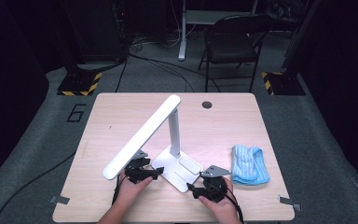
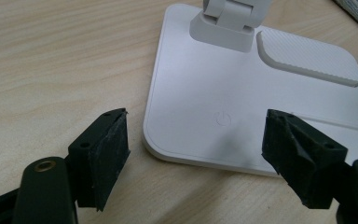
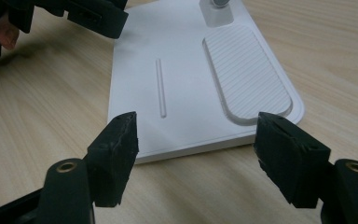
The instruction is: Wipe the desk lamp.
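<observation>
A white desk lamp stands mid-table, its flat square base [image 1: 177,169] near the front edge, its upright post [image 1: 174,130] rising from the base and its long light bar [image 1: 142,136] slanting down to the left. My left gripper [image 1: 156,173] is open at the base's left corner, jaws wide apart above the power symbol [image 2: 223,119] on the base [image 2: 242,93]. My right gripper [image 1: 191,188] is open at the base's front edge; its view shows the ribbed pad [image 3: 244,74] and a thin groove [image 3: 161,86] beyond the jaws. Nothing is held.
A folded blue cloth [image 1: 249,164] lies to the right of the lamp on the light wood table [image 1: 223,126]. A round cable hole [image 1: 207,104] sits near the far edge. A folding chair [image 1: 230,44] stands on the floor beyond the table.
</observation>
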`<act>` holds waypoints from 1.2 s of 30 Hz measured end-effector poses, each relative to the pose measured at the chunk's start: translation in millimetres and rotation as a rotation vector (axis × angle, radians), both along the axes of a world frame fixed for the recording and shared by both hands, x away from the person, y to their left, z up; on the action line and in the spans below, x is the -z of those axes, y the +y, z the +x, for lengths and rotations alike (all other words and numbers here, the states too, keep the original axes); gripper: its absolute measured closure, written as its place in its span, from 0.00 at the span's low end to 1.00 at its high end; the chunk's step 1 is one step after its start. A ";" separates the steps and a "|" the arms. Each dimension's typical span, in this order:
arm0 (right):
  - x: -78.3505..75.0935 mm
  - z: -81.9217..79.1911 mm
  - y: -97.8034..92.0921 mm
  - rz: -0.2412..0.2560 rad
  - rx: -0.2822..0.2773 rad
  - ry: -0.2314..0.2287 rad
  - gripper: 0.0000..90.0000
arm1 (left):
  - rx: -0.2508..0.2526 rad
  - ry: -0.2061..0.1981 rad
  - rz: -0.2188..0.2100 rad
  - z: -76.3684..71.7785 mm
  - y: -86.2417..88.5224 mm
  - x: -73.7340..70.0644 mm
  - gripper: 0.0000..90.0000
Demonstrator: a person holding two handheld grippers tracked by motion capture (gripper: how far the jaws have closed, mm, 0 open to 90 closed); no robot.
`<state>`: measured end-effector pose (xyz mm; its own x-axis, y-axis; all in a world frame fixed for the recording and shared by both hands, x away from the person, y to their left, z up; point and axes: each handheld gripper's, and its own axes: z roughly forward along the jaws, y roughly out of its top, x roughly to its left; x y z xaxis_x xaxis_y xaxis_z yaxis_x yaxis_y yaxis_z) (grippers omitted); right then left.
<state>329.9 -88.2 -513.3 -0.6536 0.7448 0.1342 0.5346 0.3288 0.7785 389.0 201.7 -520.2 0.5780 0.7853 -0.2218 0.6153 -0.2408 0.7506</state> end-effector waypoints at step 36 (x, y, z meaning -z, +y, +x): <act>9.2 5.6 14.9 -0.051 0.001 0.005 0.16 | 0.037 0.005 0.009 -6.4 -3.9 4.6 0.23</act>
<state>335.5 -73.3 -522.4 -0.6520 0.7517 0.0993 0.5388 0.3671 0.7583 382.6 197.9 -524.8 0.6053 0.7655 -0.2184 0.6100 -0.2698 0.7451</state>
